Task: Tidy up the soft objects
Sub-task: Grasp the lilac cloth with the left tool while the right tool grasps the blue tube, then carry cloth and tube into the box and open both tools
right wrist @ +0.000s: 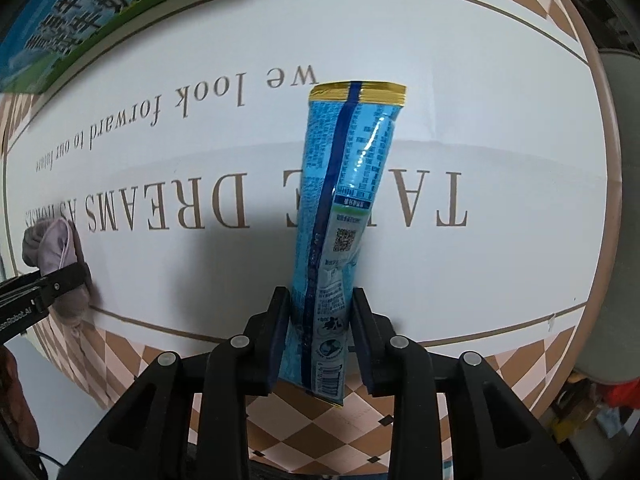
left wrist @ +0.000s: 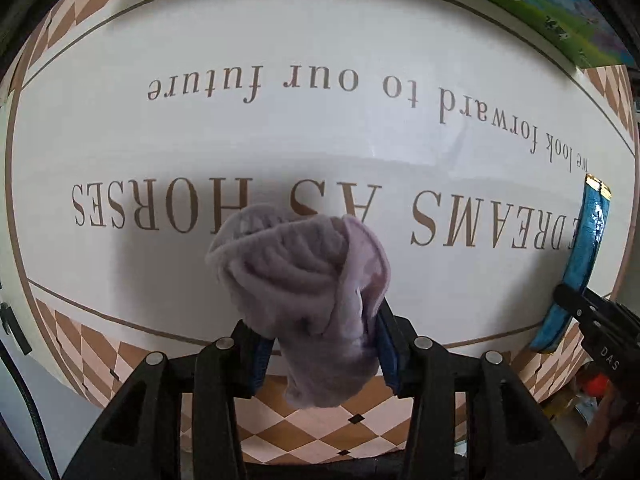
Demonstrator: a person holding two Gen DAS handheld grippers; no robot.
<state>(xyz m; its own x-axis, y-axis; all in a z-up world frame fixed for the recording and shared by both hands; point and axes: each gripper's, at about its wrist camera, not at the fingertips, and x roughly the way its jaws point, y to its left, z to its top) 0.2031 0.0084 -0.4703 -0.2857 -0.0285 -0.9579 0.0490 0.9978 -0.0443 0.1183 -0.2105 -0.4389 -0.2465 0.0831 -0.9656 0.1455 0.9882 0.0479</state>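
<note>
The left gripper (left wrist: 320, 344) clamped a lilac cloth (left wrist: 304, 280); the right gripper (right wrist: 320, 332) pinched a blue packet (right wrist: 340, 200); both hung above the white mat (left wrist: 320, 40), near its checkered edge.

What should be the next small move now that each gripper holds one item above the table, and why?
Probably carry both toward the green box at the far edge of the table. The left gripper is shut on the lilac cloth and the right gripper on the blue packet; both seem lifted, shadows beneath. The box is the only likely container in view, though its opening is unseen.
</note>
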